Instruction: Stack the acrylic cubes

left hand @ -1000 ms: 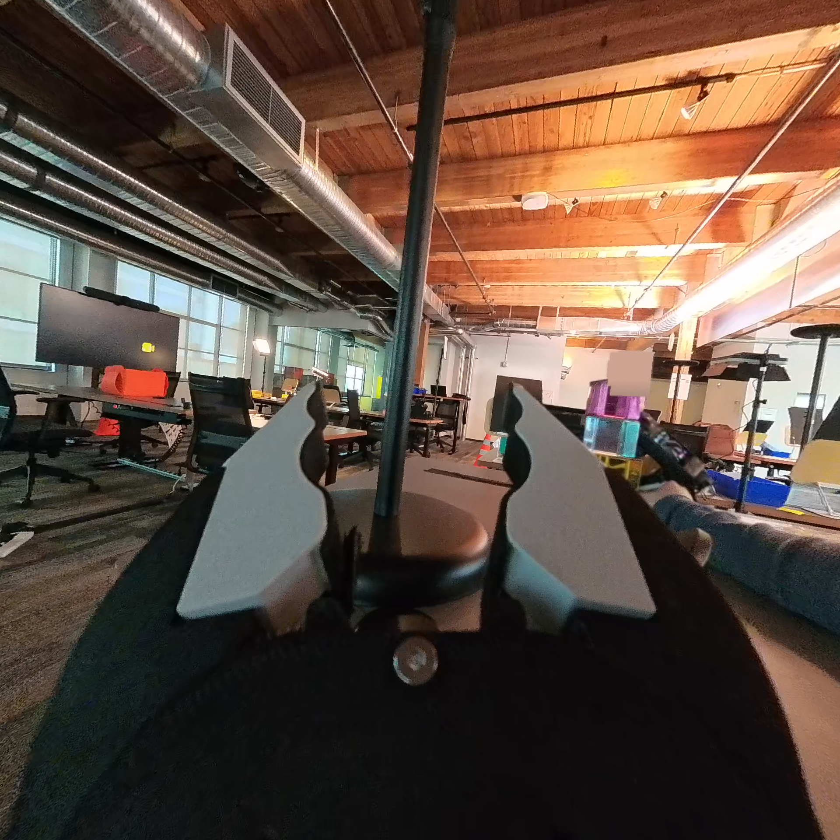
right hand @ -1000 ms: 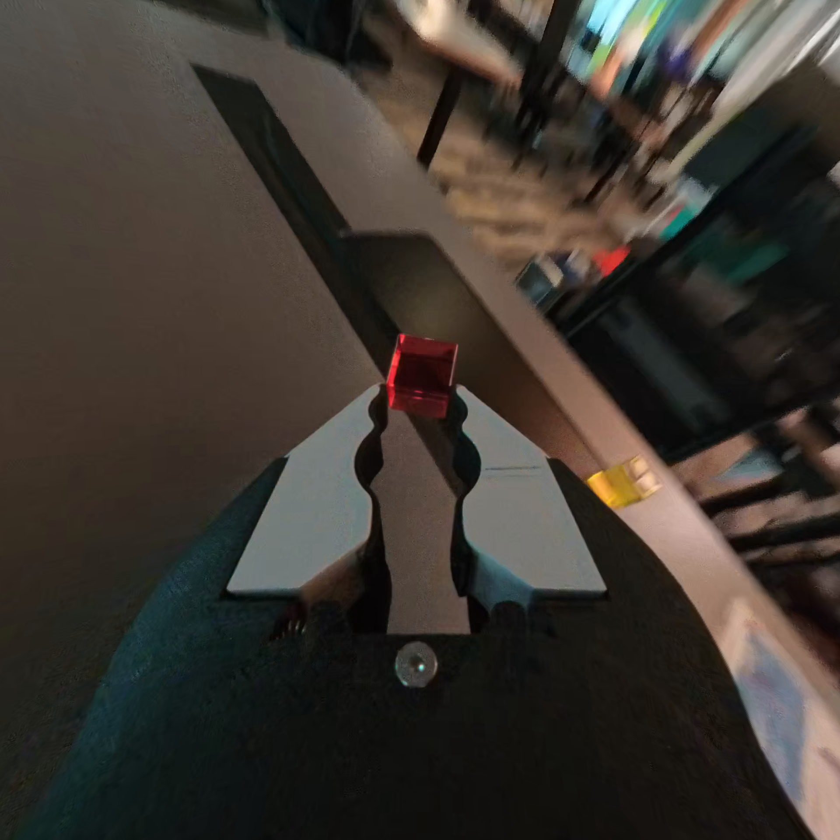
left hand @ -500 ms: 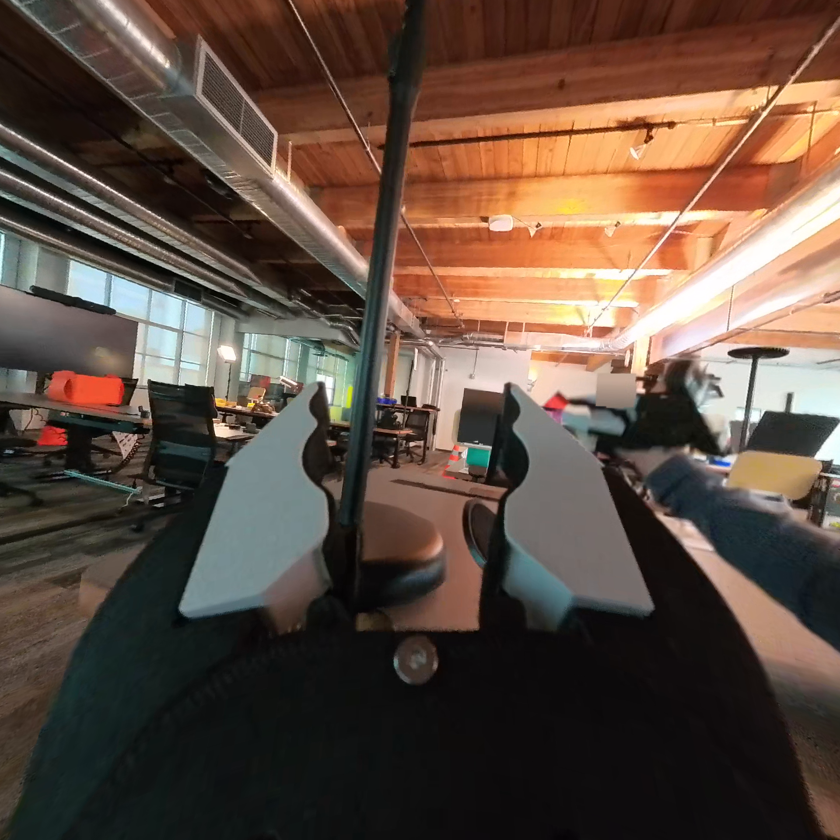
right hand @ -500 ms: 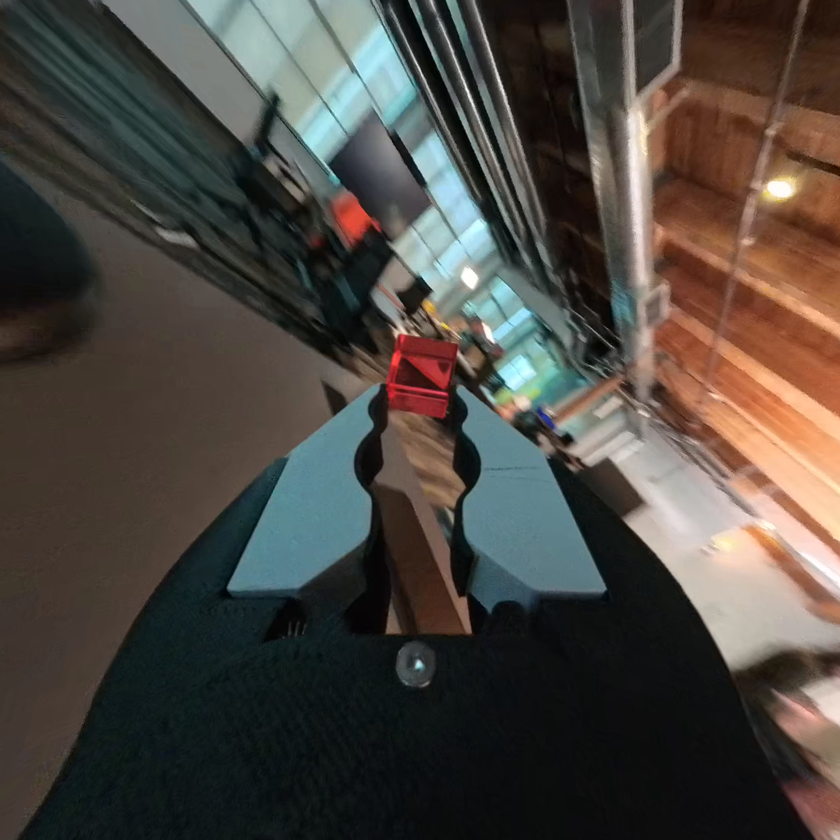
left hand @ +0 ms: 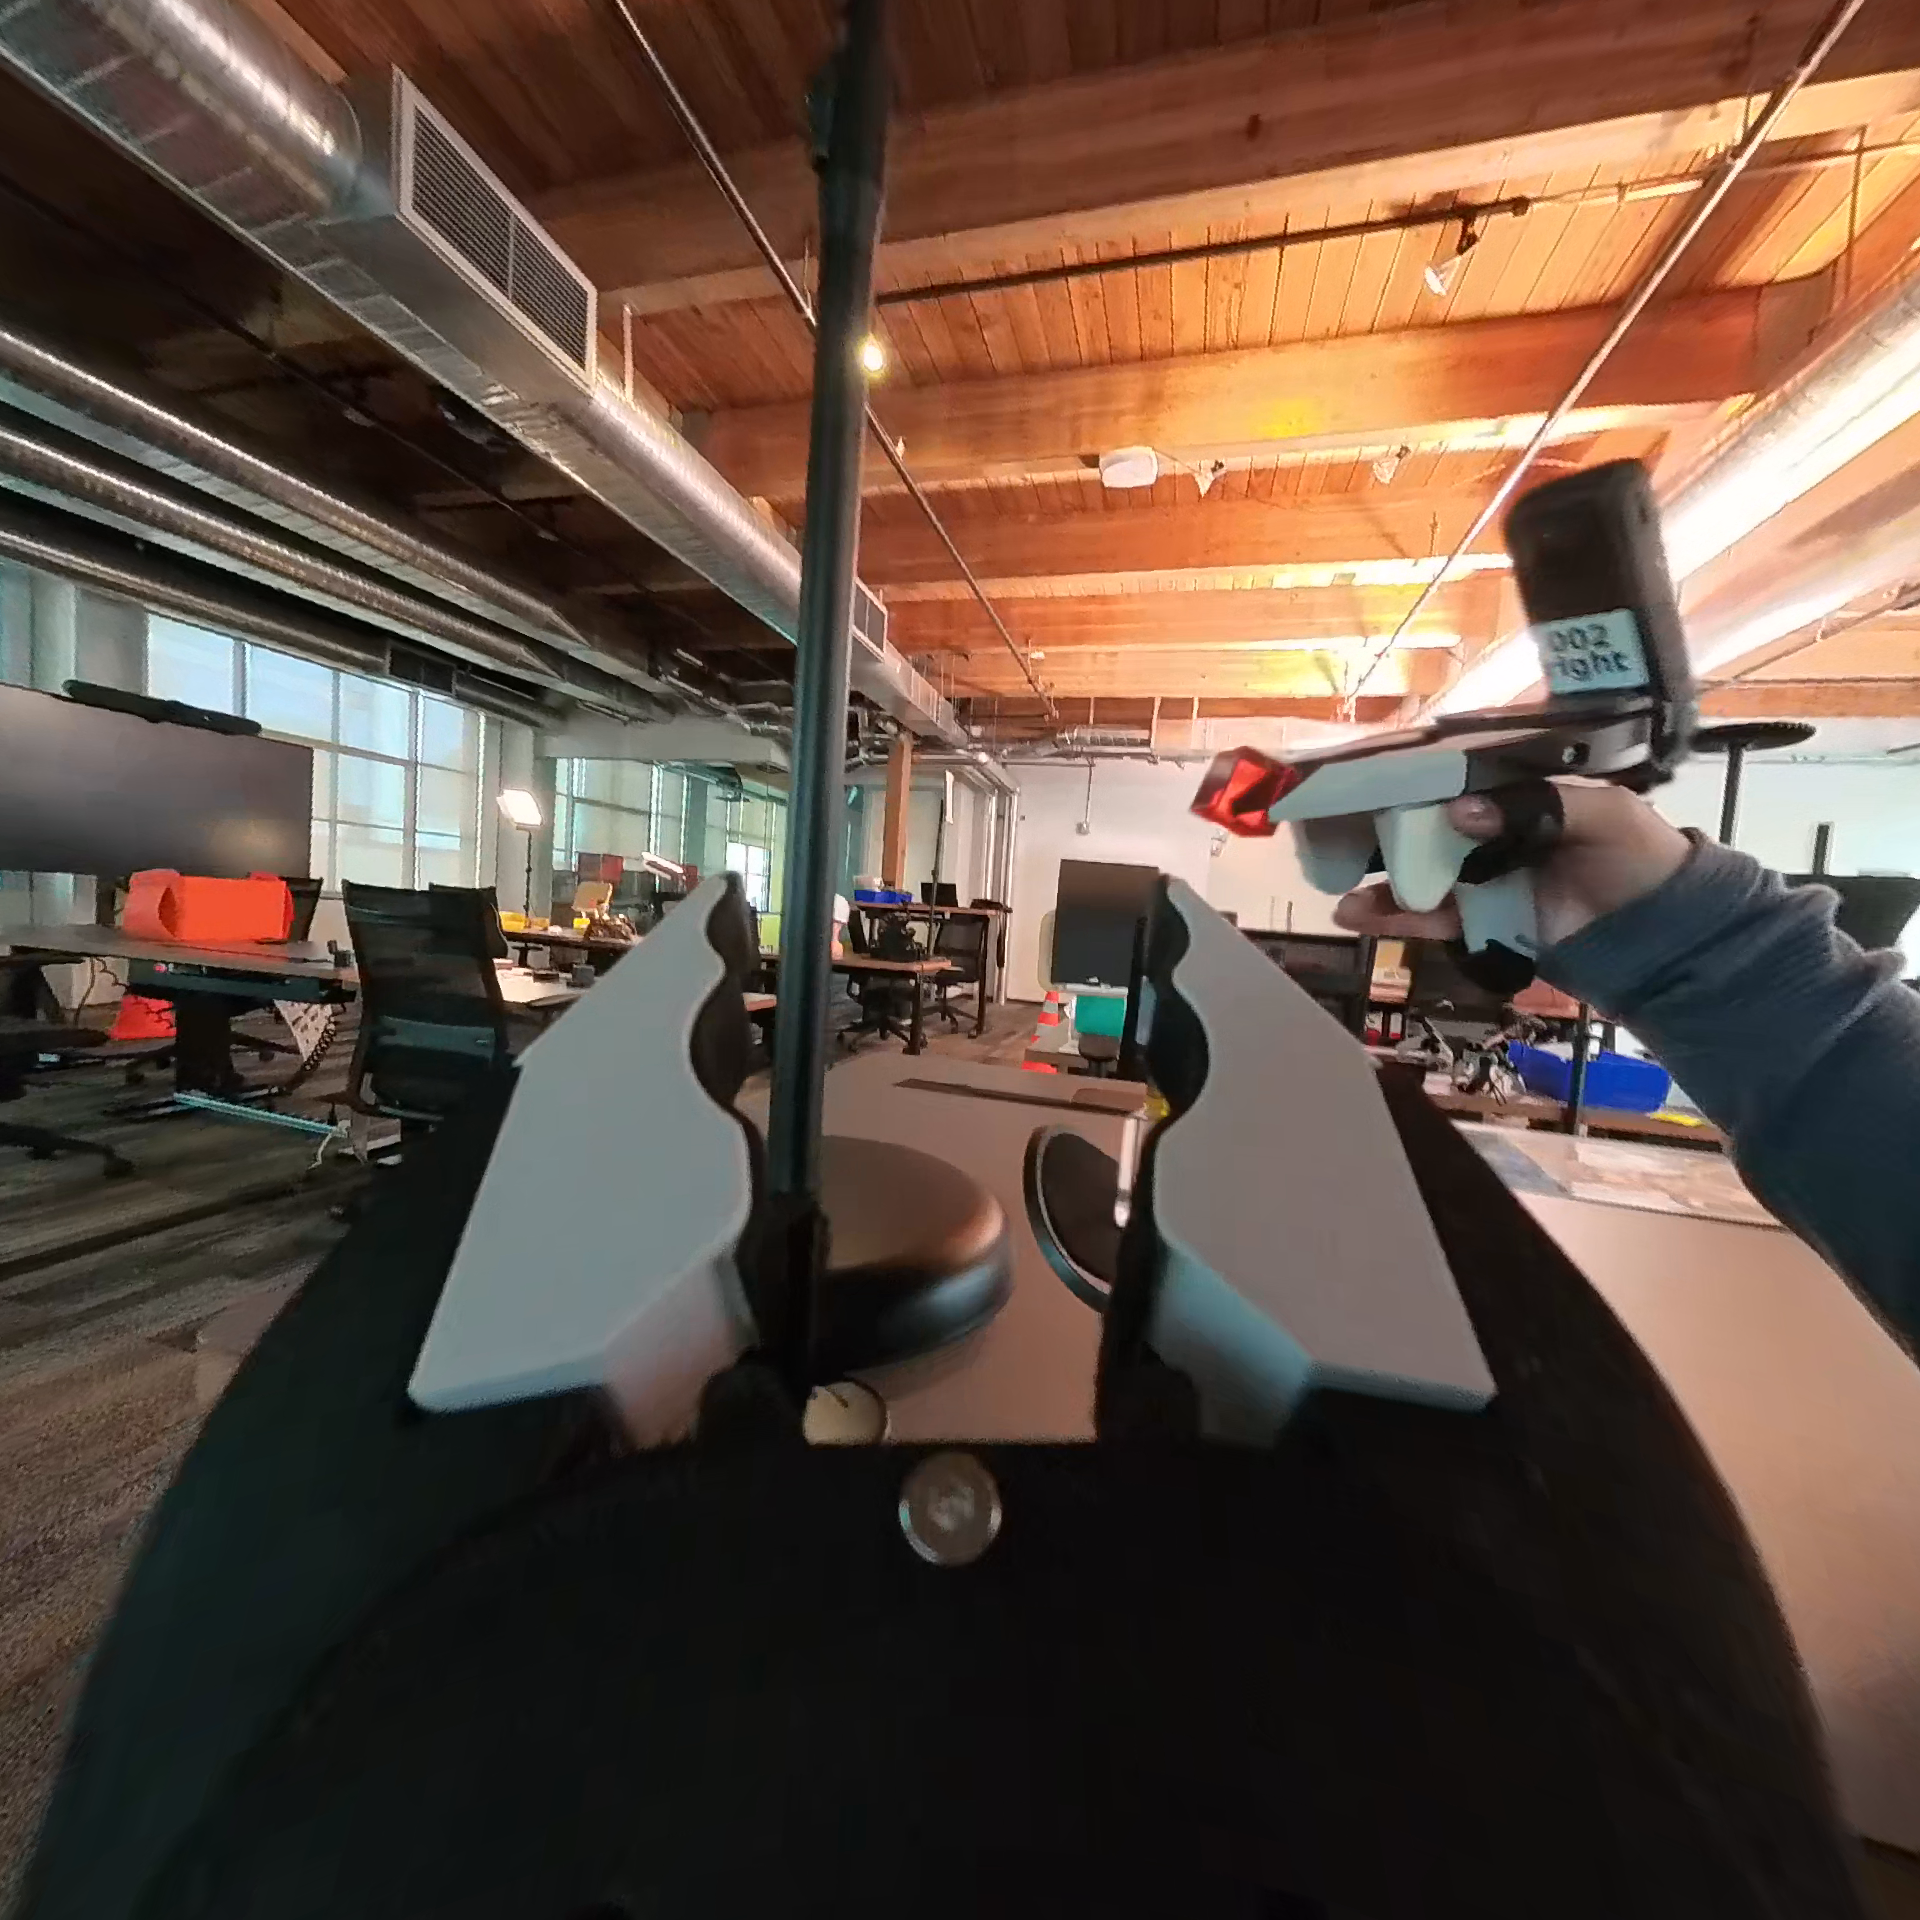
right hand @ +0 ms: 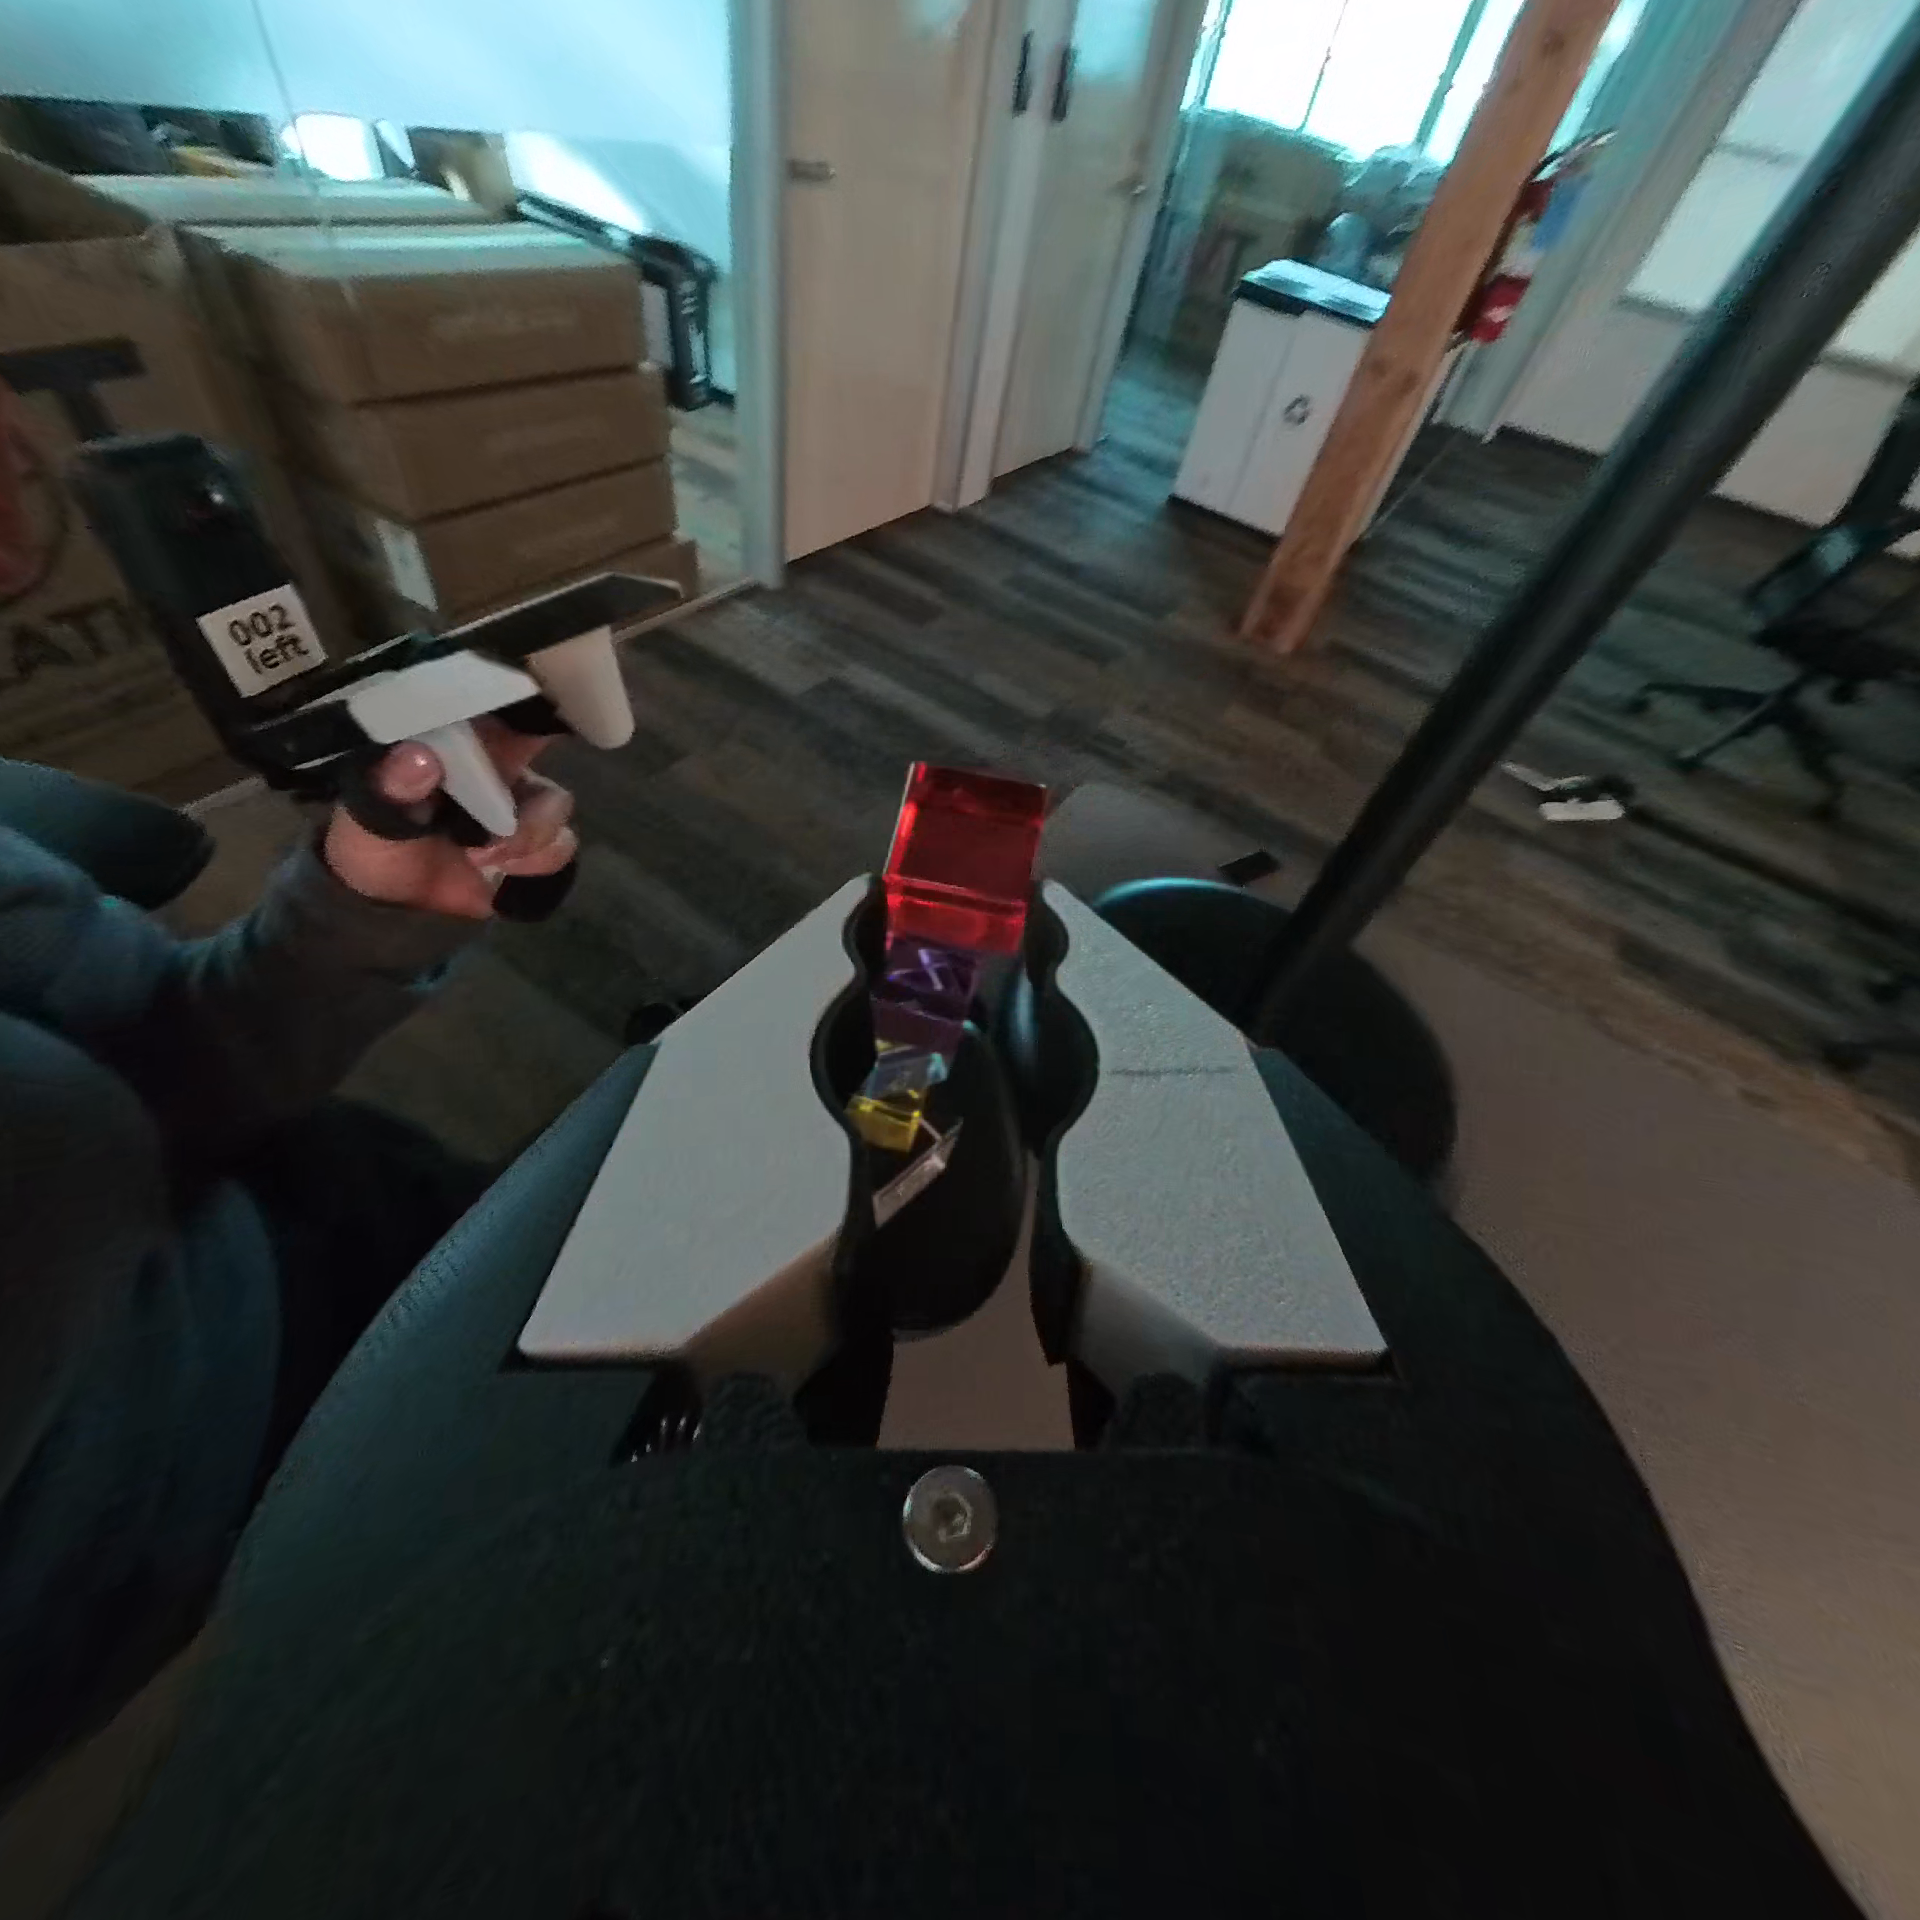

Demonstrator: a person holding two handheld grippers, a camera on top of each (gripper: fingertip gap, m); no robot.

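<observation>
Right wrist view shows the right gripper (right hand: 961, 904) clenched on a red transparent cube (right hand: 966, 857); both grey fingertips press against its sides, and the cube sticks out past the tips. Directly under it, seen through the gap between the fingers, stands a stack of small transparent blocks: a purple block (right hand: 925, 987), a pale bluish block (right hand: 909, 1070) below it, and a yellow block (right hand: 883, 1122) at the bottom. The stack stands on the grey table (right hand: 1662, 1299), near a black round base (right hand: 1340, 997) from which a black pole (right hand: 1610, 499) rises. Whether the red cube touches the purple block I cannot tell.

The left gripper (right hand: 540, 732) is held up in the air by a hand (right hand: 447, 852), well apart from the stack, over the left edge of the table. Its fingers stand wide apart and nothing is between them. In the left wrist view the same pole (left hand: 831, 623) passes just beside its left finger (left hand: 623, 1143) without being squeezed.
</observation>
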